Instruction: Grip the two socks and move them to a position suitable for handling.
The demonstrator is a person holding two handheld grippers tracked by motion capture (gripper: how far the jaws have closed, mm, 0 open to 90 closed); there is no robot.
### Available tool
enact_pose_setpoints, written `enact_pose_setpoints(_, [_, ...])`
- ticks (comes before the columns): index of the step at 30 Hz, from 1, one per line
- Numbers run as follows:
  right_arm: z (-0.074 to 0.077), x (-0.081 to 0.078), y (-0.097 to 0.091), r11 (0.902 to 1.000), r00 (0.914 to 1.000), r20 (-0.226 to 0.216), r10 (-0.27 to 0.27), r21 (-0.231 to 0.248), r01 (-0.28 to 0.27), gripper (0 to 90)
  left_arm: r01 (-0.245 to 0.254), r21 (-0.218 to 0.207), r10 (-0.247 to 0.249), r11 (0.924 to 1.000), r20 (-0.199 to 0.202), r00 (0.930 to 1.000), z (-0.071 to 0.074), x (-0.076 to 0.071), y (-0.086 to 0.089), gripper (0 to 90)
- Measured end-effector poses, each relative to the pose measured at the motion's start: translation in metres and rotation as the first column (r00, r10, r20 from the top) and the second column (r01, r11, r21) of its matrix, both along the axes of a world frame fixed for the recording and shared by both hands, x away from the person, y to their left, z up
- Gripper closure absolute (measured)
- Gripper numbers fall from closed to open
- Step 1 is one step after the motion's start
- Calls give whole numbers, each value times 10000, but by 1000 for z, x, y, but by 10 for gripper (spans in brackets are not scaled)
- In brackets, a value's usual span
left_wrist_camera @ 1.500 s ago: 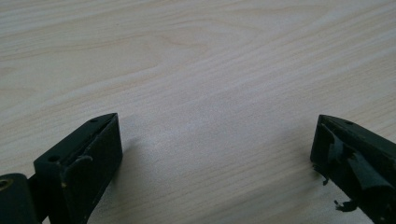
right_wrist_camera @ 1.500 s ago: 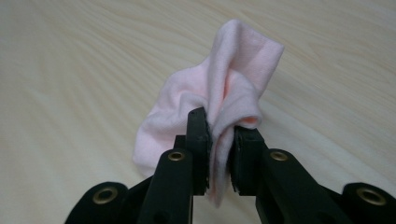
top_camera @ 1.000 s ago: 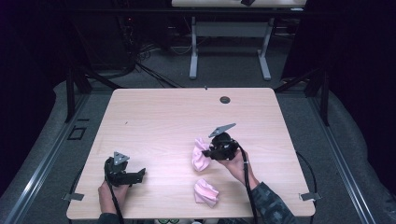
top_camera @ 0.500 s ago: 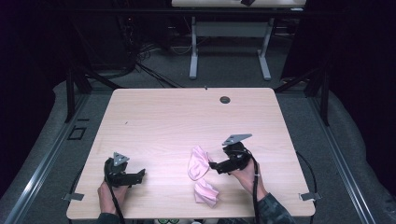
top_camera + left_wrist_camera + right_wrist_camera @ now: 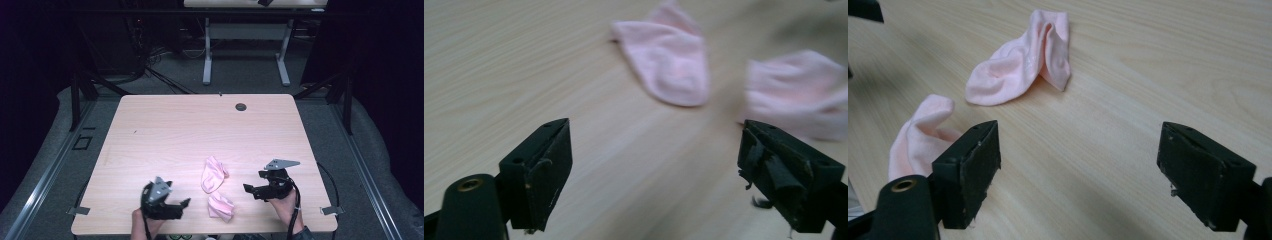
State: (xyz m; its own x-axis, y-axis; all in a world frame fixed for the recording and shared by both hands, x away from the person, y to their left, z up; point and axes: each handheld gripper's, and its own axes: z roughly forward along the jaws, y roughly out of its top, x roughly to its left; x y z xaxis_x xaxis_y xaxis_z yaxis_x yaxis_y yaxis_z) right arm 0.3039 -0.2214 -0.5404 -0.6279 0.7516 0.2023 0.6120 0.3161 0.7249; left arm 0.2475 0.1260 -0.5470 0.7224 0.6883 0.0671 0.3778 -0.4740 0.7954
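My left gripper (image 5: 172, 206) sits low over the near edge of the table (image 5: 165, 130), a little left of centre, and its jaws stand wide apart with only bare wood between them. They have just been closing a touch, yet nothing is in the gap. Looking along them in the left gripper view (image 5: 651, 175), I see one pink sock (image 5: 669, 62) lying flat ahead and a second, bunched pink sock (image 5: 796, 92) just past my right-hand jaw, blurred.

Moving across in the high view, the flat sock (image 5: 214, 174) lies near the table's middle front, and the bunched sock (image 5: 220, 206) lies just nearer to me, close beside it; whether they touch I cannot tell.

Now my right gripper (image 5: 257, 189), to the right of both socks and apart from them. Its jaws are spread wide too, having just eased in slightly, empty between. In the right gripper view (image 5: 1078, 175) the two socks lie off to the left.
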Motion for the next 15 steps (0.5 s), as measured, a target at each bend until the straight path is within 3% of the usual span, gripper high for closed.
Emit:
enact_pose_setpoints(1, [-4,-1,-1,10000,9998,-192,-8,-20,8,190,404,-128,-404,9991,6,9992,2,-4,-9,248])
enact_pose_setpoints(2, [-4,-1,-1,10000,9998,-192,-8,-20,8,190,811,-288,-810,9963,41,9967,5,-7,-18,248])
enact_pose_setpoints(4, [-7,-3,-1,10000,9996,-290,-36,36,37,203,1381,48,-1382,9904,217,9902,9,-12,-34,320])
enact_pose_setpoints(6, [-9,-3,-2,10000,9994,-351,-32,27,33,208,2002,194,-2004,9796,103,9797,10,-14,-49,378])
enact_pose_setpoints(8, [-9,-4,-3,10000,9993,-373,-50,-55,48,212,2489,604,-2489,9666,-81,9685,8,-16,-62,425])
enact_pose_setpoints(10, [-10,-4,-4,10000,9993,-365,-38,1,38,215,2911,1016,-2885,9513,-392,9567,3,-14,-72,450])
enact_pose_setpoints(12, [-10,-4,-5,9999,9993,-366,-118,46,119,219,2980,1454,-2929,9434,-559,9545,-3,-14,-81,475])
enact_pose_setpoints(14, [-11,-4,-7,9999,9992,-395,-111,83,115,222,3213,1669,-3131,9321,-745,9468,-6,-12,-86,517])
enact_pose_setpoints(15, [-12,-4,-7,9998,9990,-422,-147,91,151,228,3245,1946,-3147,9256,-804,9458,-9,-10,-90,617])
